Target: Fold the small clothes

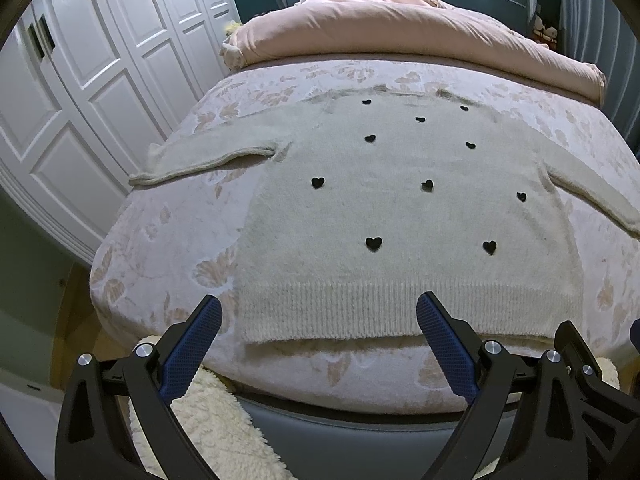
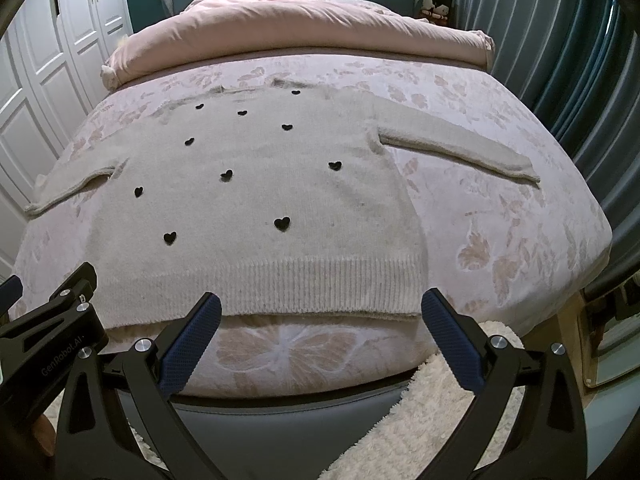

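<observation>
While both claws hang spread wide and hold nothing, the whole move turns on the ribbed hem that lies just ahead of their tips. In the left wrist view the left claw frames the left half of that hem, one blue pad low and left over the bed cover, the other over the knit itself; neither pad looks to be touching cloth, though the fisheye makes that hard to judge. In the right wrist view the right claw sits before the hem's right half, its pads equally far apart, the right one near the hem's right corner. Beyond them the cream sweater with small black hearts lies flat on the bed, front up, its long axis running straight away from the claws, from the hem at the lower middle of the frame to the neckline at the upper middle. The left sleeve reaches toward the left edge of the left view, the right sleeve toward the right edge of the right view, both slanting down and outward. A rolled pink duvet lies across the bed past the neckline. The sweater is not yet folded, and each claw is nearer its own side.
</observation>
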